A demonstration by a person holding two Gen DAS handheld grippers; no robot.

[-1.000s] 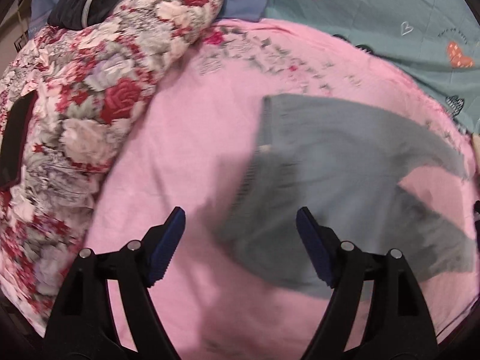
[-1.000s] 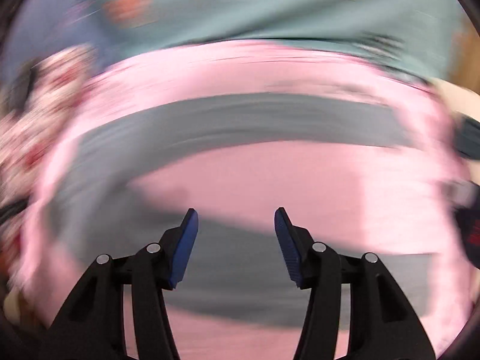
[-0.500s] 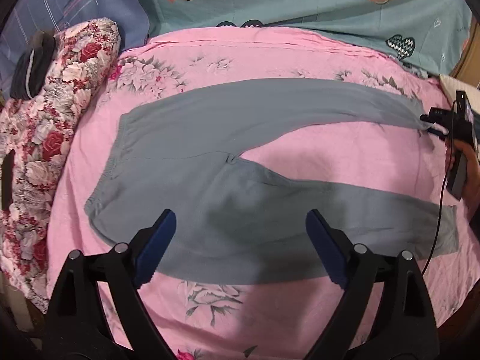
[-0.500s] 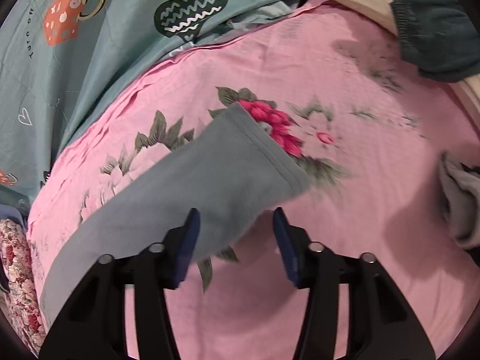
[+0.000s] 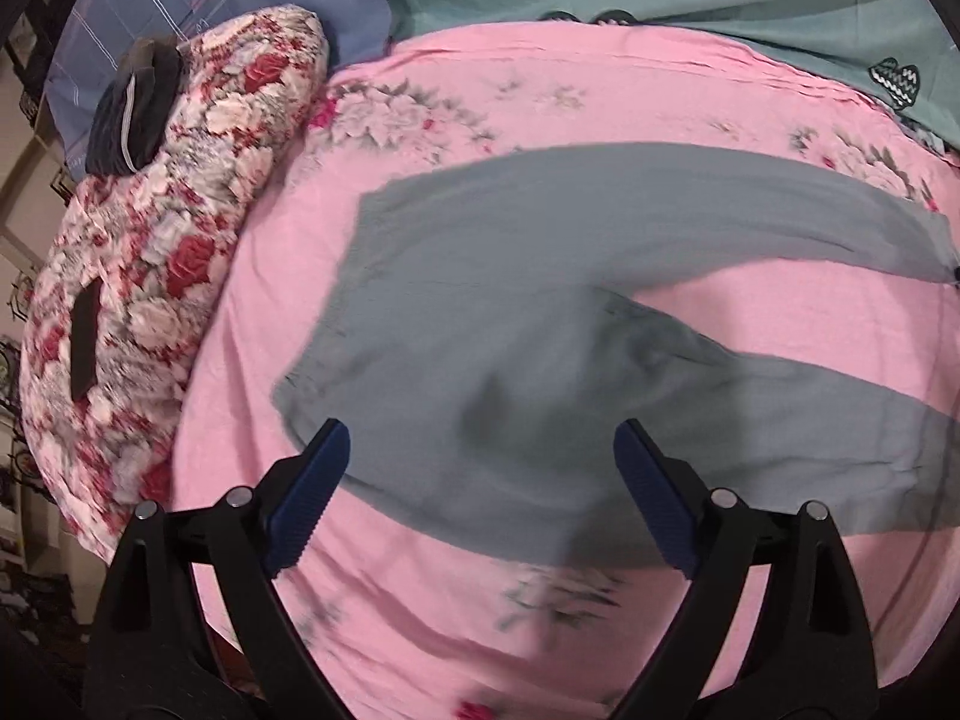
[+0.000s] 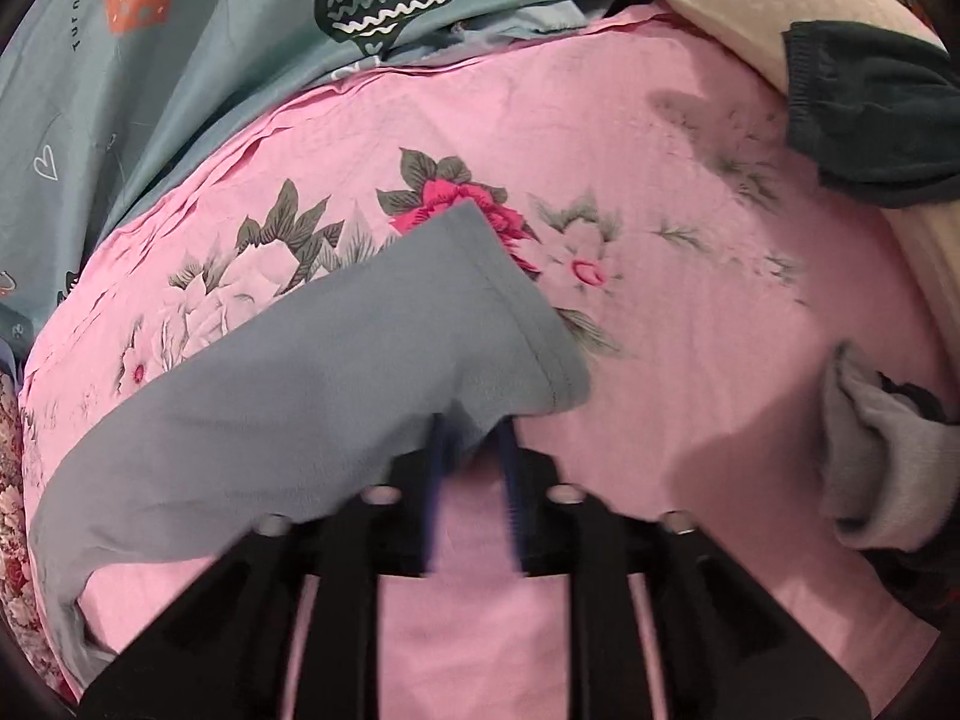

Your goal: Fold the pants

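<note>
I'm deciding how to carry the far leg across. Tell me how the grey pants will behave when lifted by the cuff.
The grey pants are probably floppy: the cuff already drapes and curls over the right gripper. They look thin and light, lying flat on the pink sheet, so the leg should trail and sag. The left gripper hangs open above the waist, which may drag unpinned.

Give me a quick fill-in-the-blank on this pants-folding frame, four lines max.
1. The grey pants lie spread on a ___ floral bedsheet.
2. The right hand-held gripper has closed on the ___ of one pant leg.
3. The left hand-held gripper is ___ and holds nothing.
4. The pants' waistband faces the red rose-print ___.

Missing words: pink; hem; open; quilt
</note>
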